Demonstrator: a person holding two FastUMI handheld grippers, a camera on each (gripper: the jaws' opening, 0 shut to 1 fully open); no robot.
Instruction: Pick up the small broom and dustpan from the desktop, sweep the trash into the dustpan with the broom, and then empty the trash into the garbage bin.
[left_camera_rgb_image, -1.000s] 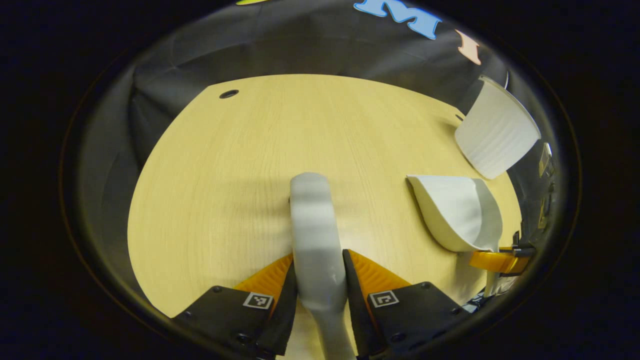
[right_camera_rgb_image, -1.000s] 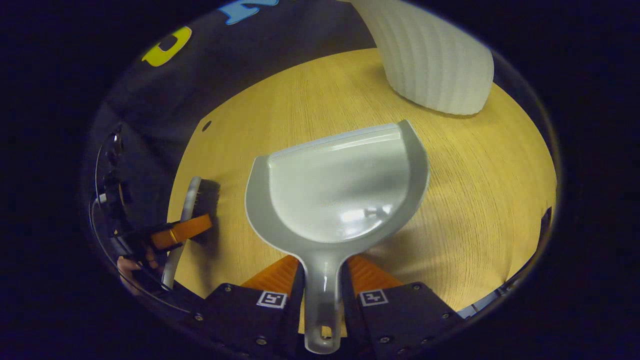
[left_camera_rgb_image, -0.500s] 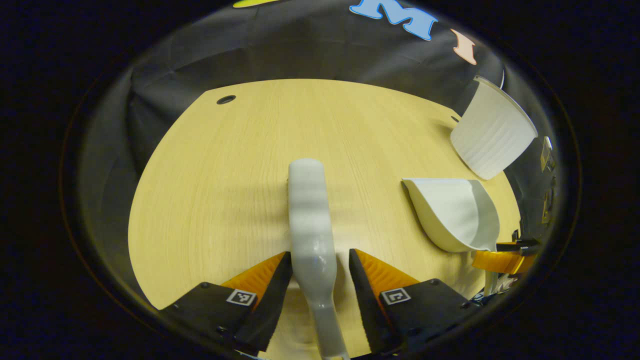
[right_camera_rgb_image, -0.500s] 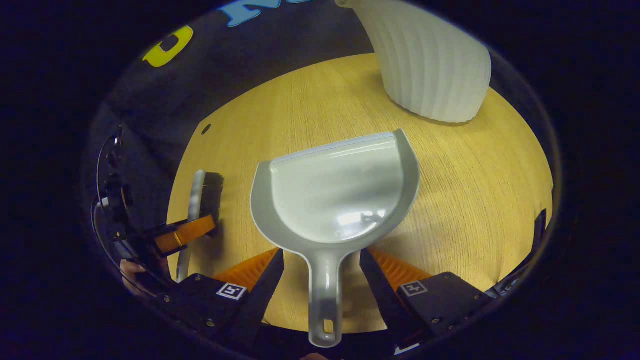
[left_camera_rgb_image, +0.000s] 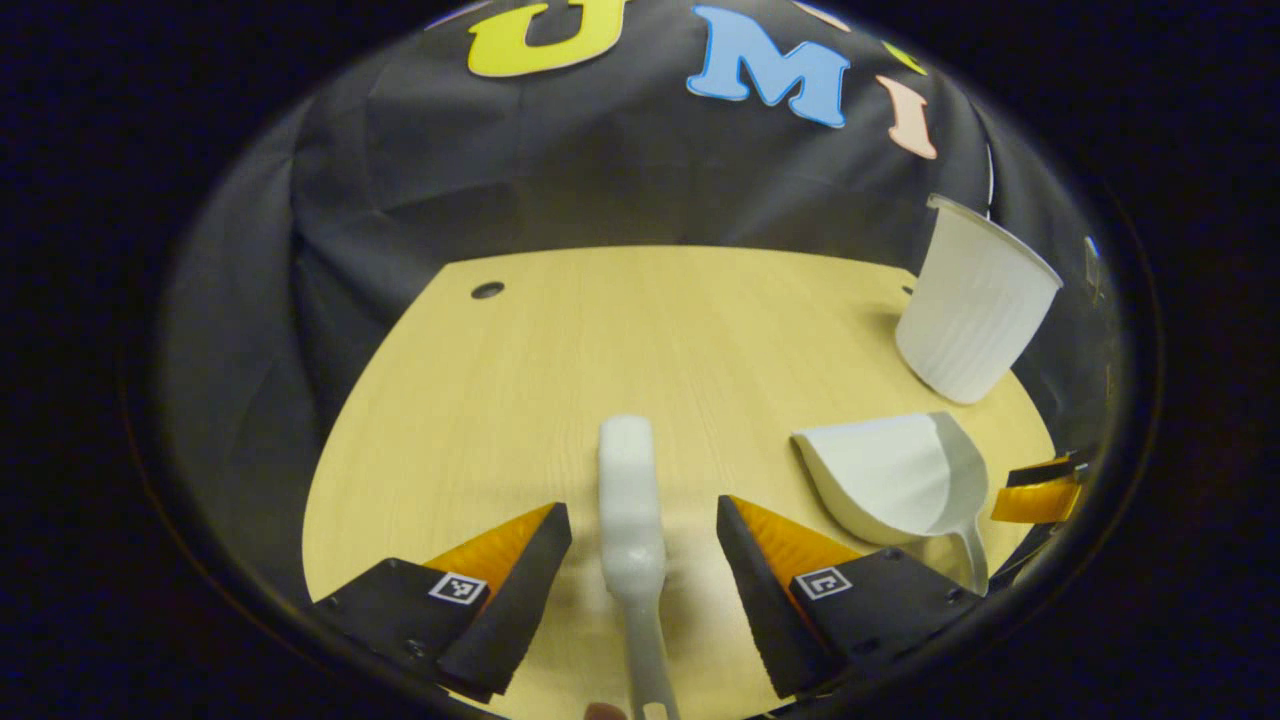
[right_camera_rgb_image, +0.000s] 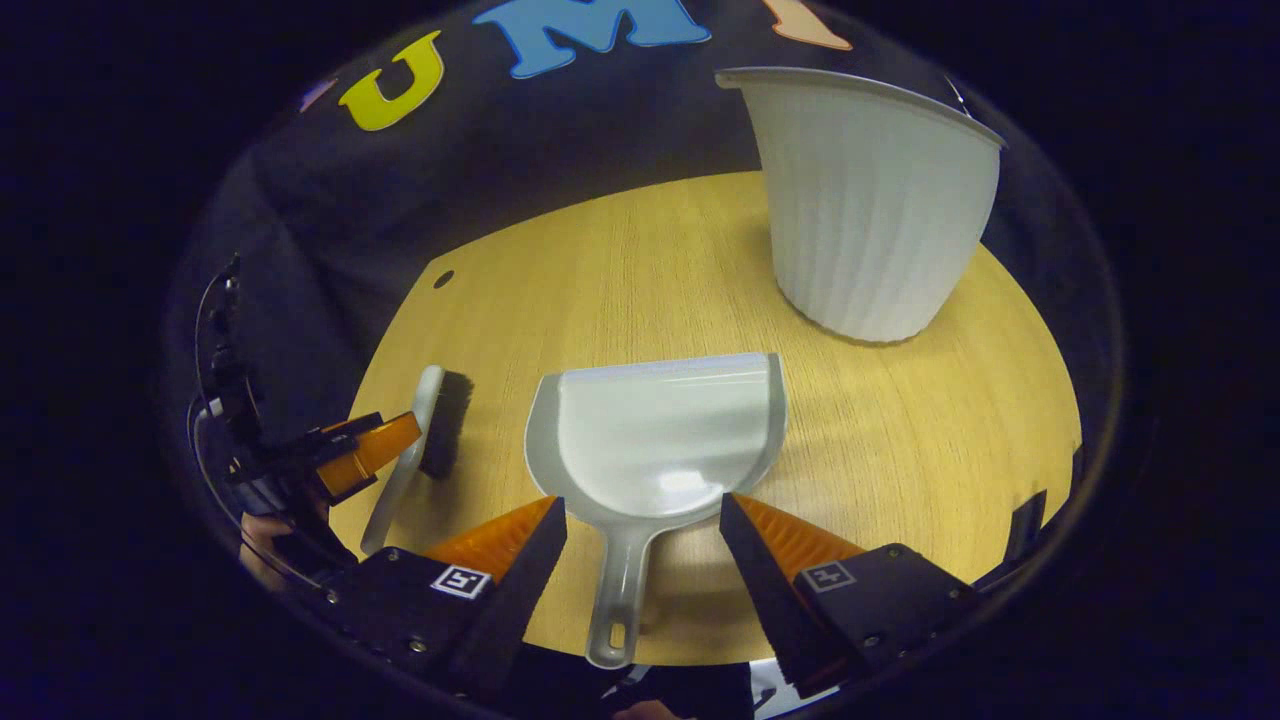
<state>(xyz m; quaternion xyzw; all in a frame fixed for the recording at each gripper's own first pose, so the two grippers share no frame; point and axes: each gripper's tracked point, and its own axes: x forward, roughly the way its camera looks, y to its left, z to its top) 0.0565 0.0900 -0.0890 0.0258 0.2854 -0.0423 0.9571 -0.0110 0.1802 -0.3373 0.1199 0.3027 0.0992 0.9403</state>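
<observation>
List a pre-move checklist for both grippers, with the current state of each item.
1. Left gripper jaws open: ok.
2. Broom lined up between the left jaws, lying on the desk, not gripped: ok.
3. Right gripper jaws open: ok.
4. Dustpan flat on the desk, its handle centred between the right jaws, untouched: ok.
5. Bin upright on the desk, beyond the dustpan: ok.
6. Anything left to sweep on the desk: cannot tell. The inside of the bin is hidden too.
</observation>
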